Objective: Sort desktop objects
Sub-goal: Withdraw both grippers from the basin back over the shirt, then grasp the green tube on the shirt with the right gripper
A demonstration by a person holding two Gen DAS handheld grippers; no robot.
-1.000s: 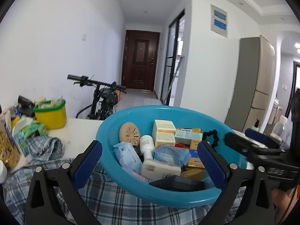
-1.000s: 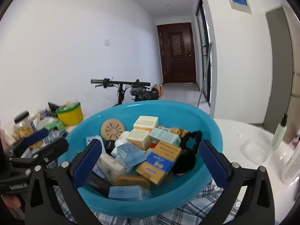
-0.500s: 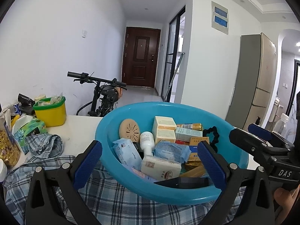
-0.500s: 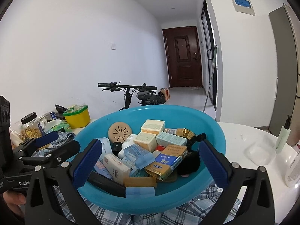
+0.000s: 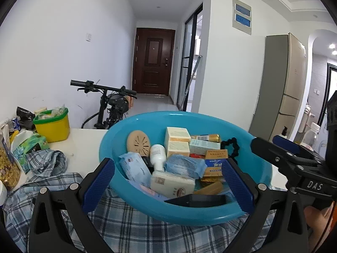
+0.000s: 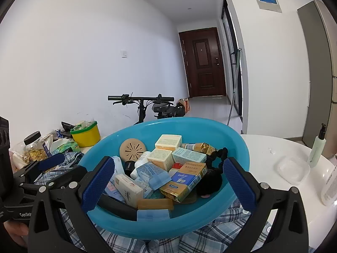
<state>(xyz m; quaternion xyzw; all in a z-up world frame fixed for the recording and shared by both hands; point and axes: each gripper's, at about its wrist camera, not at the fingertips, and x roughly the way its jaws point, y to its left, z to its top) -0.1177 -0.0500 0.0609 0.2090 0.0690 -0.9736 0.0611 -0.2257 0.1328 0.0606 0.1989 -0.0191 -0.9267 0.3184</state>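
Note:
A blue plastic basin [image 5: 248, 147] sits on a plaid shirt [image 5: 130, 229] on the white table. It holds several small boxes, a white bottle [image 5: 158, 155], a tan round disc [image 5: 138, 144], tissue packs and a black hair tie [image 6: 217, 158]. The basin also shows in the right wrist view [image 6: 233, 139]. My left gripper [image 5: 167, 187] is open, its fingers either side of the basin's near rim. My right gripper [image 6: 168, 185] is open in the same way, from the right side. Both are empty.
A yellow tub with a green rim [image 5: 53, 124] and snack bags [image 5: 8, 164] stand at the table's left. A clear plastic box [image 6: 293, 168] and pump bottle [image 6: 317, 147] stand at the right. A bicycle [image 5: 111, 107] leans beyond the table.
Both grippers have risen and pulled back slightly, so the basin sits lower in both views. The basin's contents have not moved.

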